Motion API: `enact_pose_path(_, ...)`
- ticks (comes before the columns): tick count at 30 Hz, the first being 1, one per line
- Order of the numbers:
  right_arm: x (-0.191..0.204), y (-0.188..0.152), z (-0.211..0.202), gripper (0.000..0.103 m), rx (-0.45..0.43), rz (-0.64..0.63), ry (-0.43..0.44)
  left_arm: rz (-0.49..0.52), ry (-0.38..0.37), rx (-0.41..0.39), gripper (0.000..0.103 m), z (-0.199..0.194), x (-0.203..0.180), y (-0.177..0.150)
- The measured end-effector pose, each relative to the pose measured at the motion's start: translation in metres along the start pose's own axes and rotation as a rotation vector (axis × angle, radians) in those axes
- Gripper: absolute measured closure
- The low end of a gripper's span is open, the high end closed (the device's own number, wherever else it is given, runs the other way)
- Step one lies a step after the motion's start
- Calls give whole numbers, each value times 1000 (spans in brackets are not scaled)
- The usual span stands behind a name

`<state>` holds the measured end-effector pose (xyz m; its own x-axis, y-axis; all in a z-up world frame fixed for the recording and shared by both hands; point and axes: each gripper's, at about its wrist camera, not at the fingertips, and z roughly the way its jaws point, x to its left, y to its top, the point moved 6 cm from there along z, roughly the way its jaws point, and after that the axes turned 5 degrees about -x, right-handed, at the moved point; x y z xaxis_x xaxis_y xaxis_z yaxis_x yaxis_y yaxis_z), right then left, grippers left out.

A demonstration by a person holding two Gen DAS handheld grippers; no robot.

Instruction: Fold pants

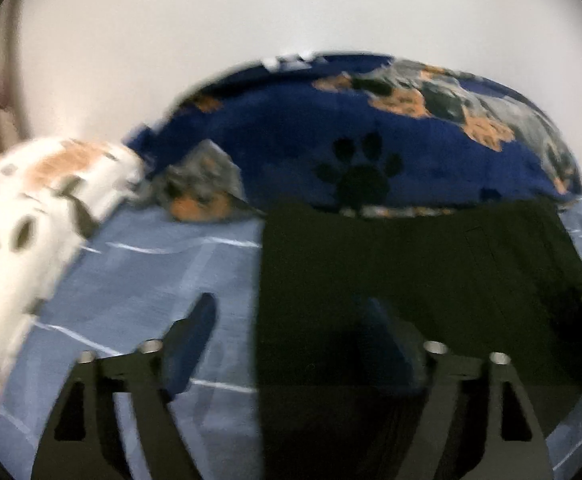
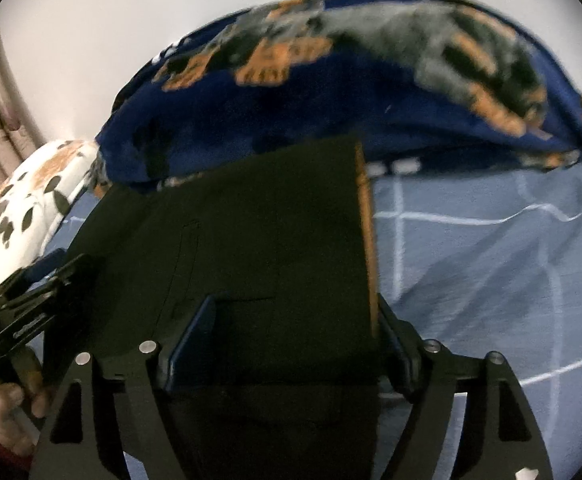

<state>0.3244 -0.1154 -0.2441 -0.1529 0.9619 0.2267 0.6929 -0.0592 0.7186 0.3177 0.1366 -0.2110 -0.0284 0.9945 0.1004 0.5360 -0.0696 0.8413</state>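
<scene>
1. Standing wide apart, the left hand-held gripper (image 1: 291, 320) has nothing pinched; one finger (image 1: 197, 332) is over the bed sheet (image 1: 139, 280), the other over the black pants (image 1: 411, 264).
2. Spread open too, the right hand-held gripper (image 2: 295, 320) straddles the folded pants (image 2: 251, 240) without pressing on them; an orange-brown strip runs down their right edge.
3. Lying flat on the blue checked bed sheet (image 2: 491, 260), the pants reach up to a navy paw-print blanket (image 1: 331, 140); a white leaf-patterned pillow (image 1: 23, 220) lies to the left.
4. A hand (image 2: 7, 412) grips the left hand-held gripper's handle in the right wrist view.
</scene>
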Motion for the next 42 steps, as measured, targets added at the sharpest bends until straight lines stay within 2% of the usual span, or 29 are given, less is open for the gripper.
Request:
enact_pose_path(1, -2, 5, -13, 29, -34, 11, -6, 9, 28, -19, 9, -9, 1, 4)
enact_pose_path(3, -2, 14, -42, 26, -102, 22, 1, 21, 31, -56, 7, -29, 2, 13)
enact_pose_path(5, 0, 20, -76, 24, -151, 10, 20, 27, 34, -86, 0, -52, 3, 22)
enact_pose_path(9, 10, 15, -124, 19, -201, -10, 45, 68, 120, -116, 0, -99, 0, 39)
enact_pose_path(15, 21, -7, -173, 18, -232, -25, 58, 27, 64, -223, 0, -179, -21, 52)
enact_pose_path(24, 16, -36, -231, 16, -226, 12, 82, -12, -15, -281, 0, -263, -42, 62)
enact_pose_path(31, 15, -48, -259, 14, -245, 10, 84, -4, -94, -309, 0, -301, -59, 59)
enact_pose_path(35, 12, -51, -266, 14, -243, 23, 85, -23, -123, -284, 0, -307, -63, 55)
enact_pose_path(42, 15, -55, -277, 14, -257, 12, 72, -19, -111, -252, 0, -306, -64, 45)
